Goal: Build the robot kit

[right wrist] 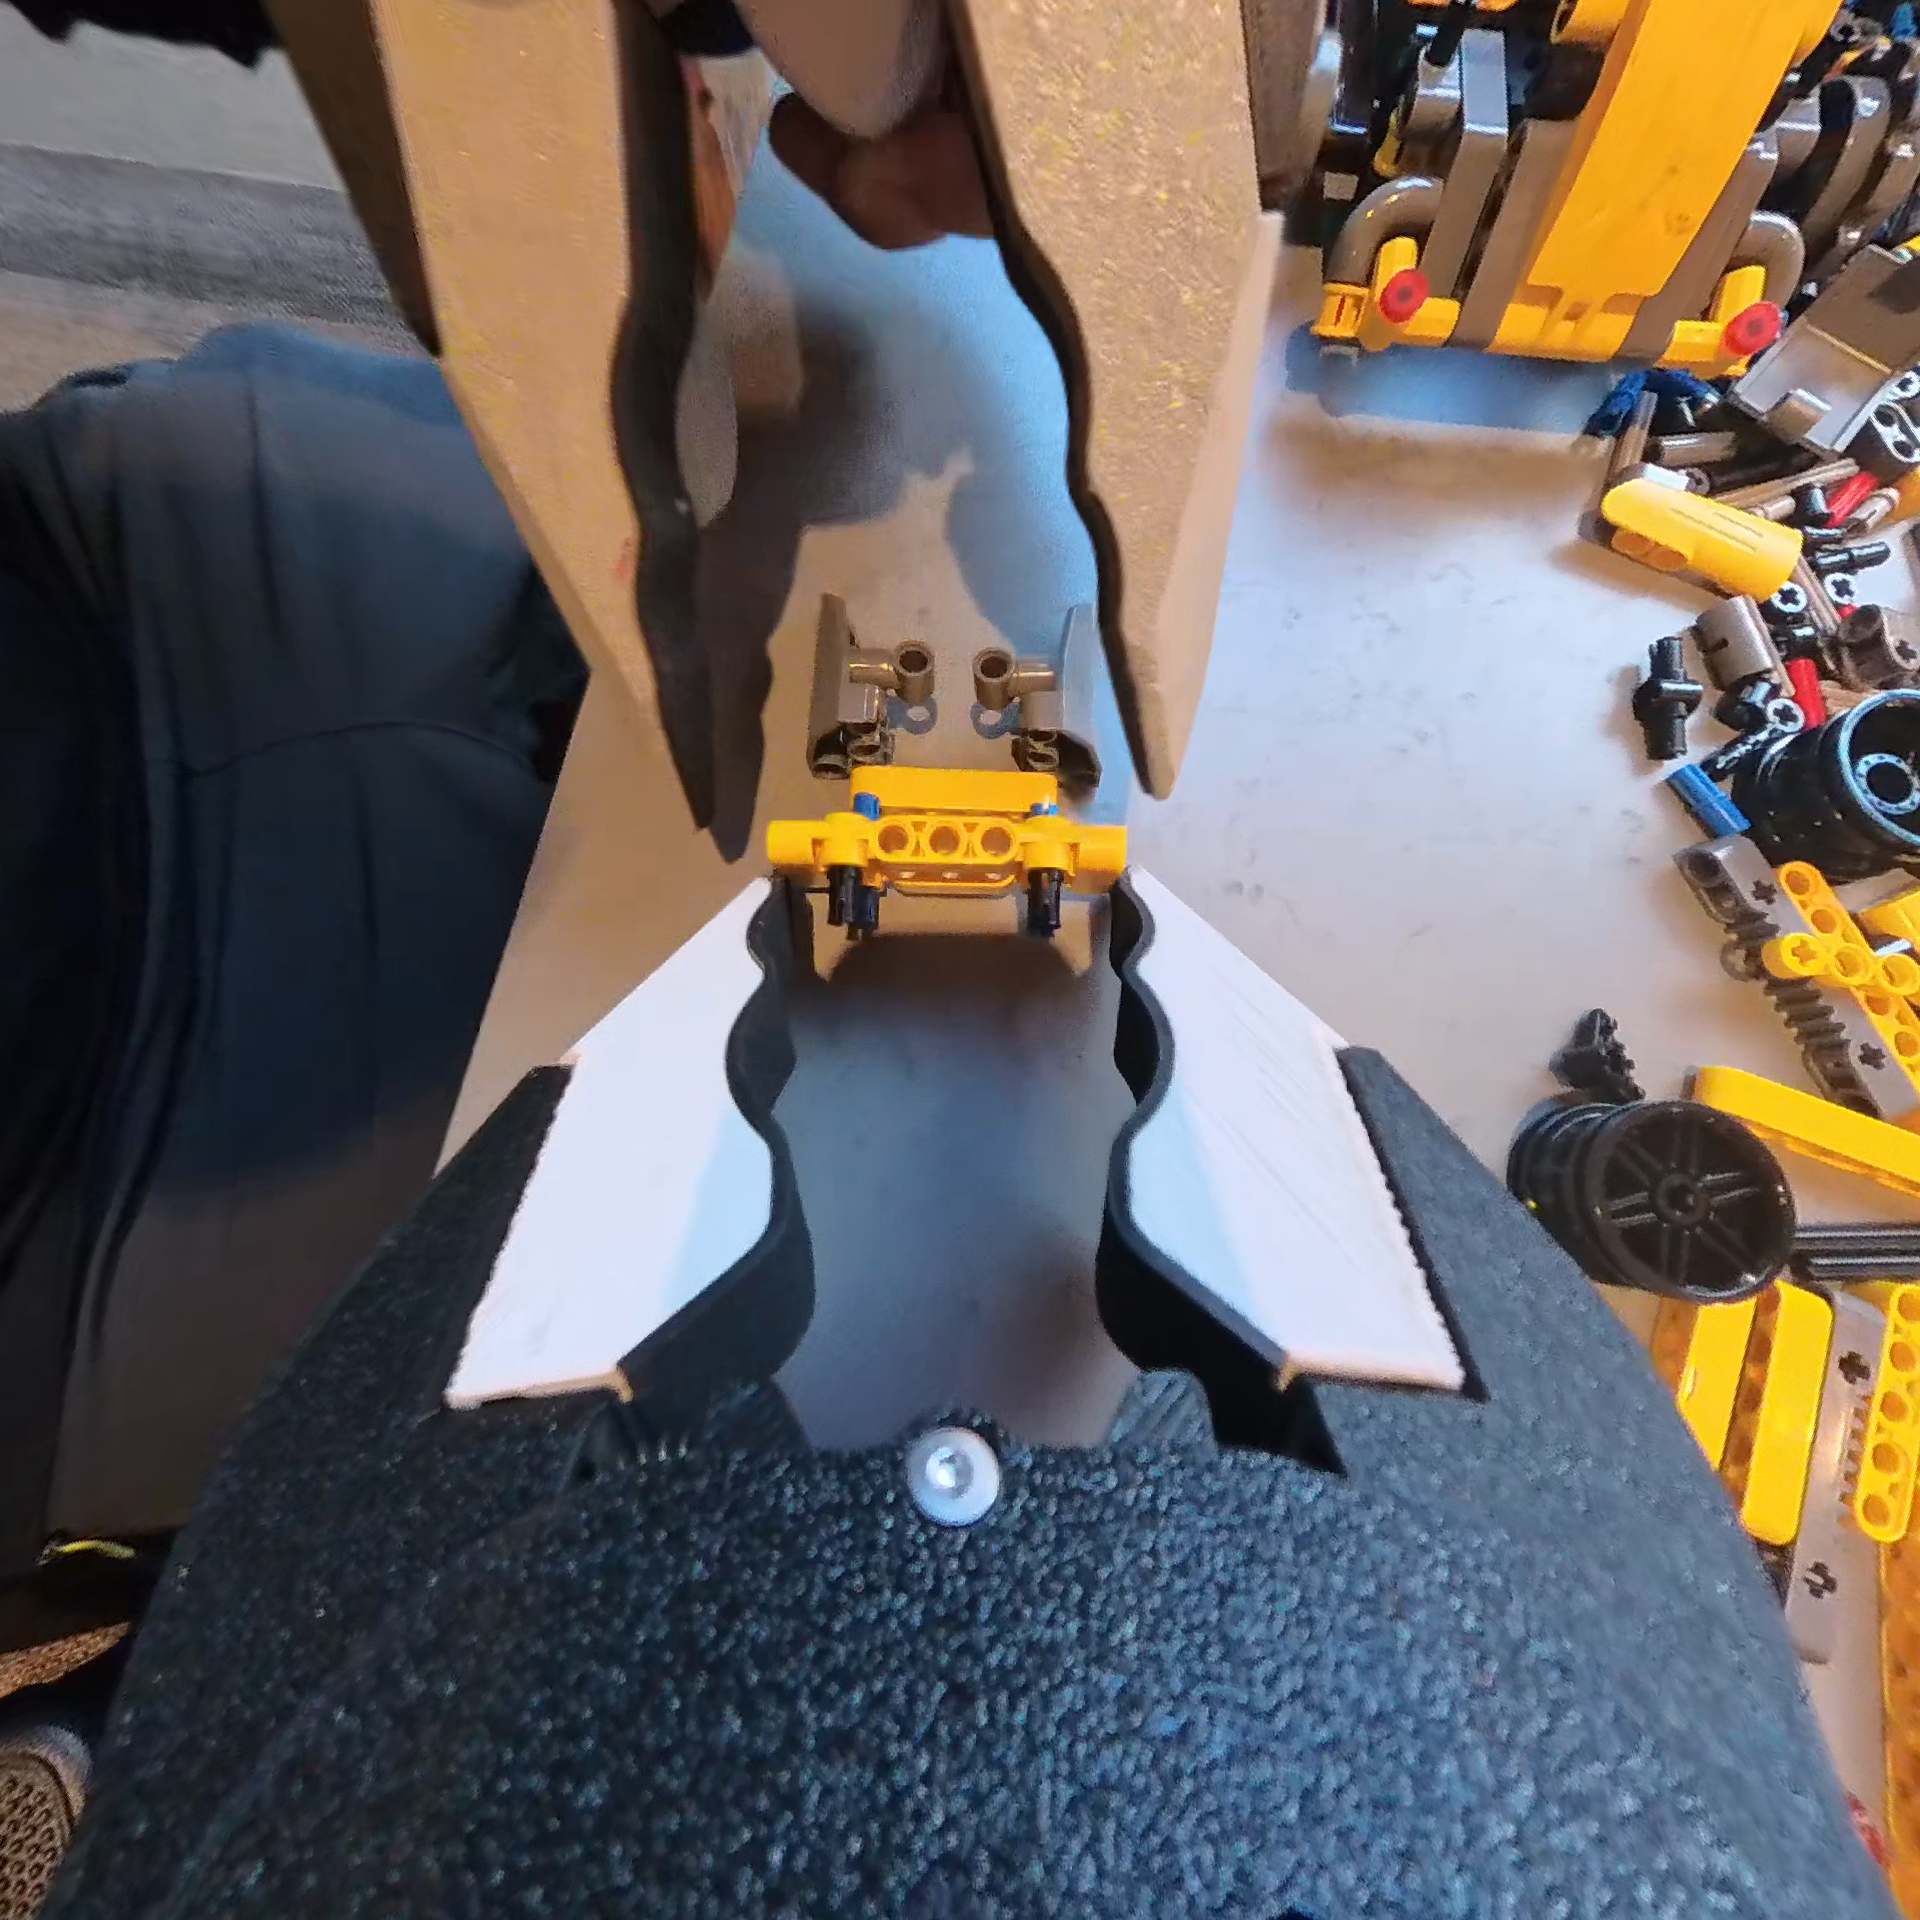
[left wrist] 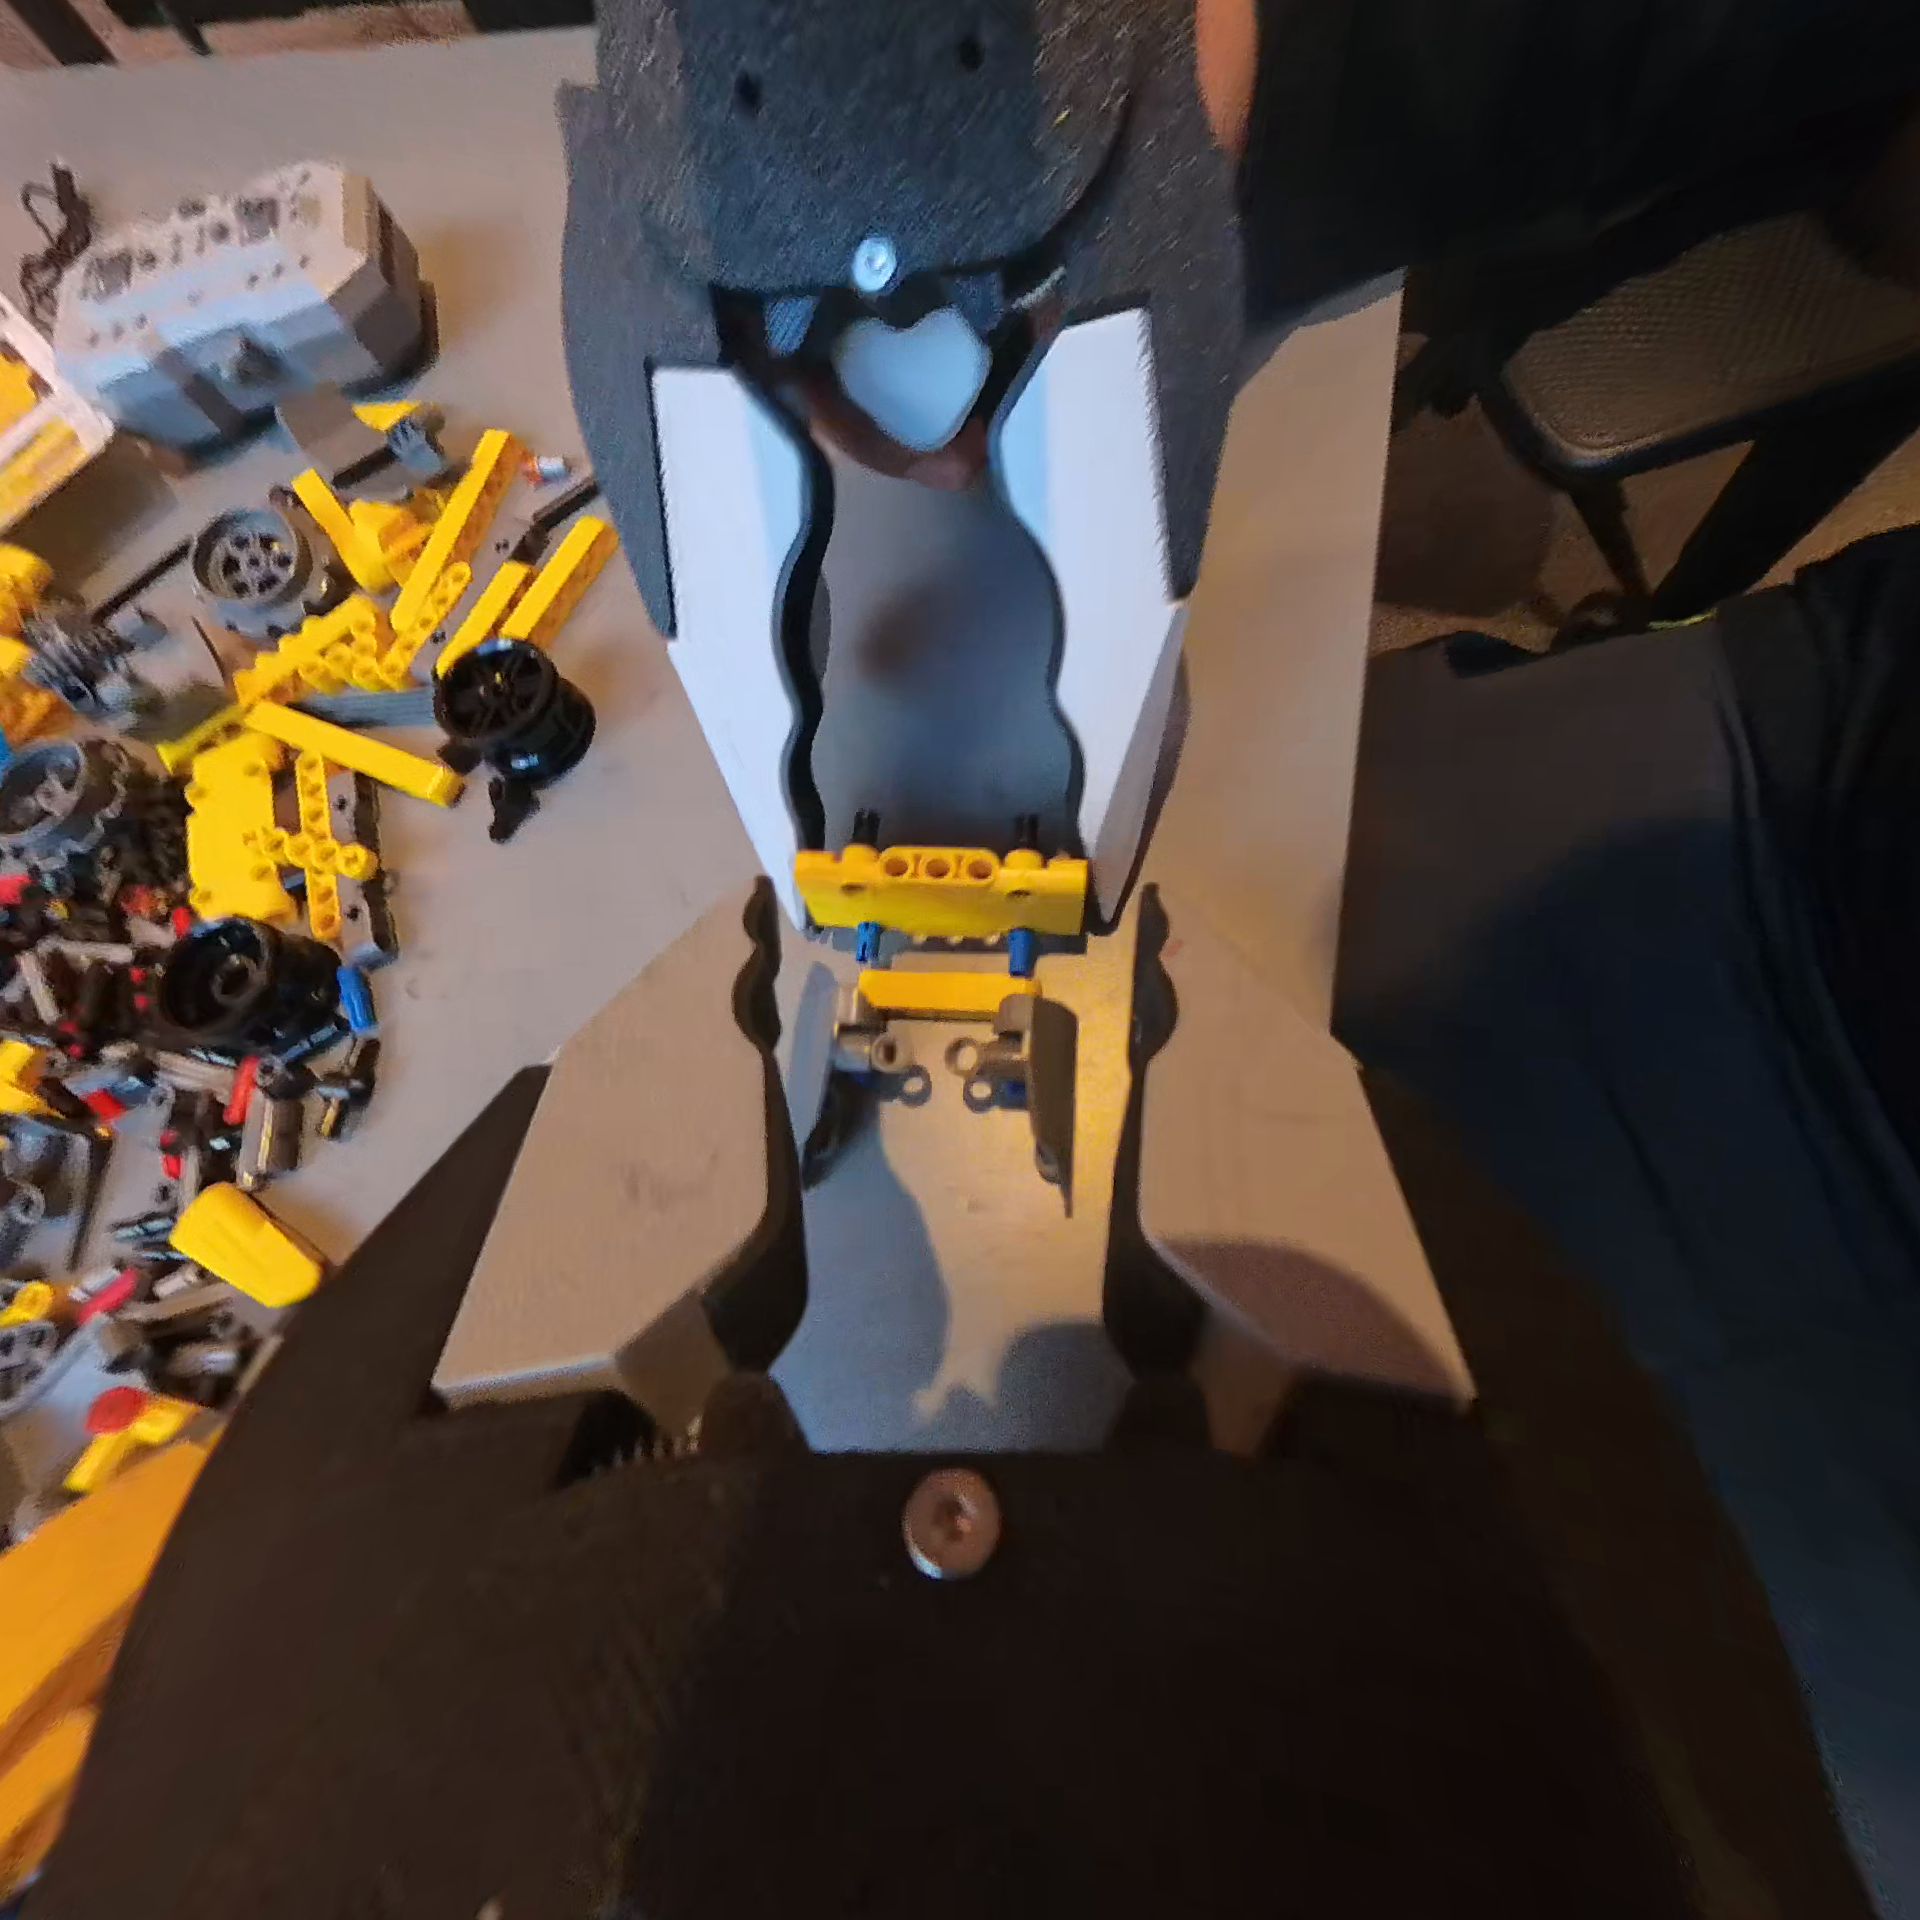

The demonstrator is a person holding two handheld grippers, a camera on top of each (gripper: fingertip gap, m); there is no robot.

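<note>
Right claw (right wrist: 943, 883) clamped on yellow frame (right wrist: 943, 842); left claw (left wrist: 951, 1023) gripping grey-yellow assembly (left wrist: 948, 1023), near desk (left wrist: 644, 914) edge.

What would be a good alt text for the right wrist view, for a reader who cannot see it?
The right claw grips a yellow beam piece with black pins, meeting the left claw, which holds a small yellow and grey assembly. Both are above a pale table, with loose yellow and black building parts at the right.
</note>
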